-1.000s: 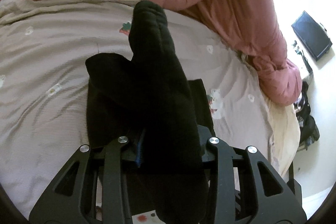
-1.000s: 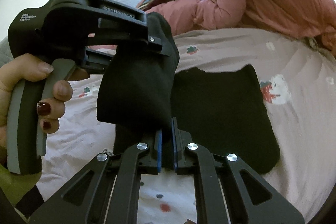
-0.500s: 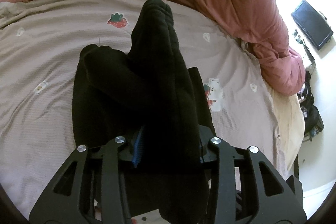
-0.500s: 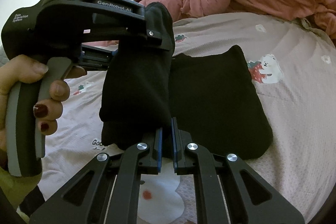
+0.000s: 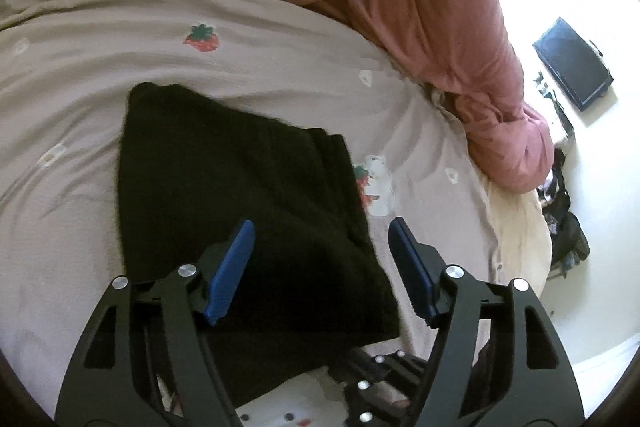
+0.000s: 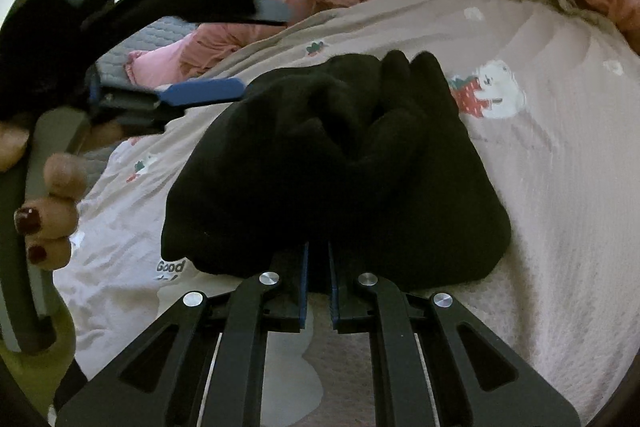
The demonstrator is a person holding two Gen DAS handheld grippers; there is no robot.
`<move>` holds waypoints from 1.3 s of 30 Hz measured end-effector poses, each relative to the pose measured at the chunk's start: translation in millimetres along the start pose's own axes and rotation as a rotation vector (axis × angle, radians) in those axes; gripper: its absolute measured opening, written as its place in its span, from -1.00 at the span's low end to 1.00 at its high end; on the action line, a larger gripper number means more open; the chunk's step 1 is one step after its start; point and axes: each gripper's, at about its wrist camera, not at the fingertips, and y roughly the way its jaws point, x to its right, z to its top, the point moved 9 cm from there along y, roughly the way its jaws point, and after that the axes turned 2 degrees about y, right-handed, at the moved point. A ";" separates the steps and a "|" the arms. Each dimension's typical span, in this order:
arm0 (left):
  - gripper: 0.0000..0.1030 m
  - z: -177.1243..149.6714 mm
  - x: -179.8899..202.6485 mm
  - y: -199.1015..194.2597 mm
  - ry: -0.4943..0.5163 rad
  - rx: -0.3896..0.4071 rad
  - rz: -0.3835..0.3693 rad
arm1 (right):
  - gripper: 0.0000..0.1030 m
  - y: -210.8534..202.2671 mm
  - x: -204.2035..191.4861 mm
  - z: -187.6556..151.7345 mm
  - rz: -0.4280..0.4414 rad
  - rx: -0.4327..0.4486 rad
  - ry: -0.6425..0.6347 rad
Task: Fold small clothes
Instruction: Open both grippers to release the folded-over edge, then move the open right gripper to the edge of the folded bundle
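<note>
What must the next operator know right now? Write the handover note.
Left gripper: jaws opening, nothing pinched; it sits above the black garment.
Right gripper: shut on the garment's near edge.
Garment: lying bunched on the bedsheet, one layer over another.
Done: a fold is laid over.
Left: release the right gripper, flatten the bundle, finish any remaining fold.
</note>
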 end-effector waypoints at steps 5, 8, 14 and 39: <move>0.20 -6.6 -16.5 -9.6 -0.006 0.016 0.045 | -0.85 -0.8 1.1 -0.4 0.005 -0.005 0.009; 0.20 -8.2 -21.0 -14.7 0.022 0.030 0.085 | -0.75 -4.4 2.6 -0.5 0.024 -0.007 0.030; 0.21 -7.4 -20.4 -30.7 0.076 0.073 0.129 | -0.34 -15.9 3.1 -0.5 0.051 -0.012 0.049; 0.41 -7.3 -42.4 -74.3 0.175 0.182 0.278 | 0.23 -68.1 18.8 52.6 0.007 0.078 0.036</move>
